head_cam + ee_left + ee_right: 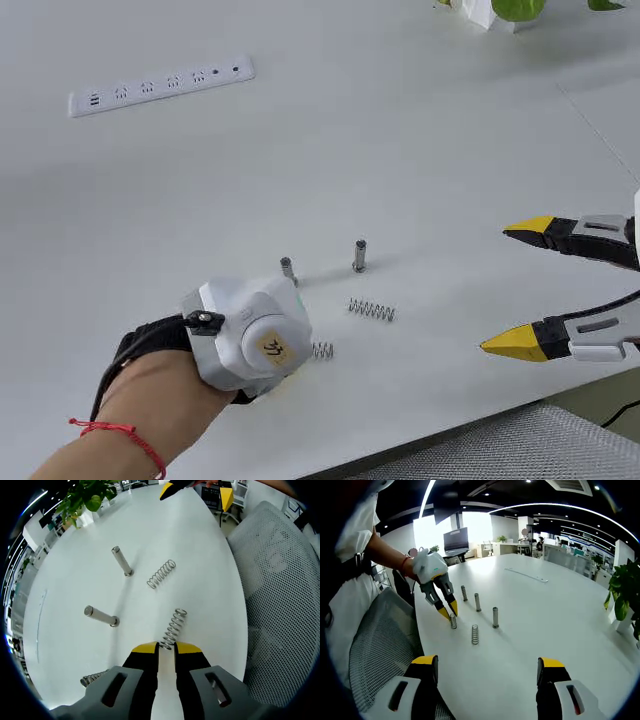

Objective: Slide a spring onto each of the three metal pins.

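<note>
Two bare metal pins (288, 268) (360, 255) stand upright on the white table (400, 150). A third pin (464, 593), farthest from the right gripper, looks ribbed, as if a spring sits on it. One loose spring (371, 310) lies flat beside the pins. A second spring (172, 627) lies on the table with its near end between the yellow tips of my left gripper (167, 647), which is shut on it. My right gripper (518, 285) hovers open off to the right, nothing between its fingers (425, 660).
A white power strip (160, 85) lies at the far left. A potted plant (500, 10) stands at the far edge. A grey mesh chair (520, 445) sits just past the table's near edge, close to the left gripper.
</note>
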Motion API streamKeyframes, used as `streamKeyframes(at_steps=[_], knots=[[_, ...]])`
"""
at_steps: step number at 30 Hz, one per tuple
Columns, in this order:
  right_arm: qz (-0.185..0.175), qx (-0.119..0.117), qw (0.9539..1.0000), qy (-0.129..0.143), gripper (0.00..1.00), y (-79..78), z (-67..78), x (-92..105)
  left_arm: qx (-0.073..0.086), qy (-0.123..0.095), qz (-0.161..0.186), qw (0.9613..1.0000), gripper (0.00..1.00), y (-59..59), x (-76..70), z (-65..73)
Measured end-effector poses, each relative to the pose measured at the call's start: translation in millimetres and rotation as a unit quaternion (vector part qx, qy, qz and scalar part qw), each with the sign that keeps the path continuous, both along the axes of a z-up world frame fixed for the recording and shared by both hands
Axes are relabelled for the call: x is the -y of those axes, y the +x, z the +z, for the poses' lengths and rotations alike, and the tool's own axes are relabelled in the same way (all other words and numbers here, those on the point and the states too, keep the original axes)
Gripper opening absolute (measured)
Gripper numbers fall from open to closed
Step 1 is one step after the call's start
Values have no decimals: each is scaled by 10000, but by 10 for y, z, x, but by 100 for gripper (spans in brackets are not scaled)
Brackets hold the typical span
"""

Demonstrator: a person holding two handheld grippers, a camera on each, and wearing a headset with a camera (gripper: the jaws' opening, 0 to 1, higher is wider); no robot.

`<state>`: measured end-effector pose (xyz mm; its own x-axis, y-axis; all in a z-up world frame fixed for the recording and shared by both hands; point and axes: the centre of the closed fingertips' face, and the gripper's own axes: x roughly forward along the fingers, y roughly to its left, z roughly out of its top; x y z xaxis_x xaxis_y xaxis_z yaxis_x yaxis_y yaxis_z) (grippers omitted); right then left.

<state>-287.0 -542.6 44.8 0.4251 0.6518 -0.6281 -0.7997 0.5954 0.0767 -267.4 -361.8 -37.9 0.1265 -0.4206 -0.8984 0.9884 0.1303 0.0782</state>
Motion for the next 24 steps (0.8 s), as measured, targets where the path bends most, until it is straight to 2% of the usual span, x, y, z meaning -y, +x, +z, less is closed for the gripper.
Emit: streamKeyframes(at_steps=[12,16,24], knots=[[-28,5,10000,8,81,-6,13,14,-30,28,-2,10000,8,-2,-2,7],[-16,3,10000,39,80,-14,16,-18,-170,-46,274,9995,8,5,-11,11],[23,-27,10000,61,80,-23,-1,-61,-314,-185,432,9984,8,-39,9,16]])
